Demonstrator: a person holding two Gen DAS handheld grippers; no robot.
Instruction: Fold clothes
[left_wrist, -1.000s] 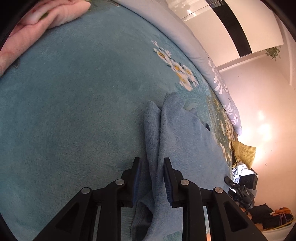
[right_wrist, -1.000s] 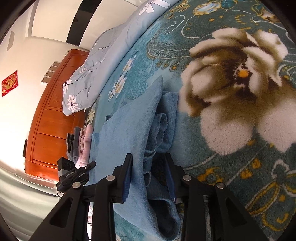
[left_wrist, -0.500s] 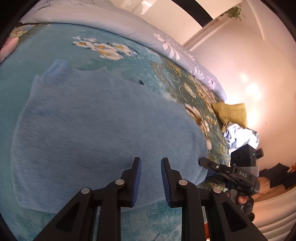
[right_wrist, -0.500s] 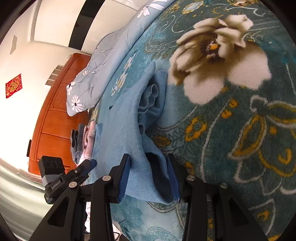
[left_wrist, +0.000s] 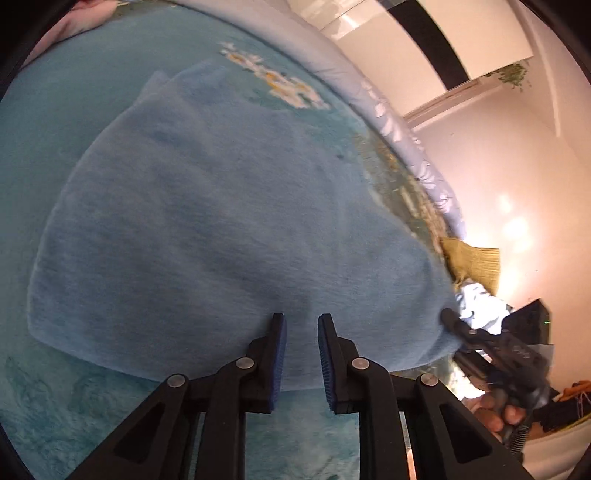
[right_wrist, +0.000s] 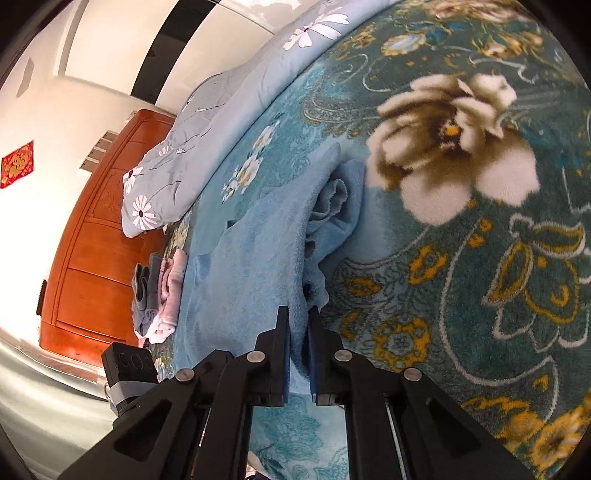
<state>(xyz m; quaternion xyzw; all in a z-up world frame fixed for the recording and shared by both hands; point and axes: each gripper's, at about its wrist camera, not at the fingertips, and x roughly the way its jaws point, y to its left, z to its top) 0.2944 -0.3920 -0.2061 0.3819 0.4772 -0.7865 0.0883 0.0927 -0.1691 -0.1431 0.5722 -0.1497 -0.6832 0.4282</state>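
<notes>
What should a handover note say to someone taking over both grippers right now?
Left gripper: open, over the near edge of the light blue fleece garment, holding nothing.
Right gripper: shut on the garment's edge.
Garment: spread on the teal floral blanket, bunched on the right gripper's side.
Done: a pink and grey folded pile lies near the bed edge.
Left: smooth the bunched side, then fold.

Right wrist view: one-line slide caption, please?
Right tongs pinch the blue garment's edge on the floral blanket.

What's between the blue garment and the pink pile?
In the right wrist view, only a narrow strip of teal blanket shows between the blue garment and the pink pile.
</notes>
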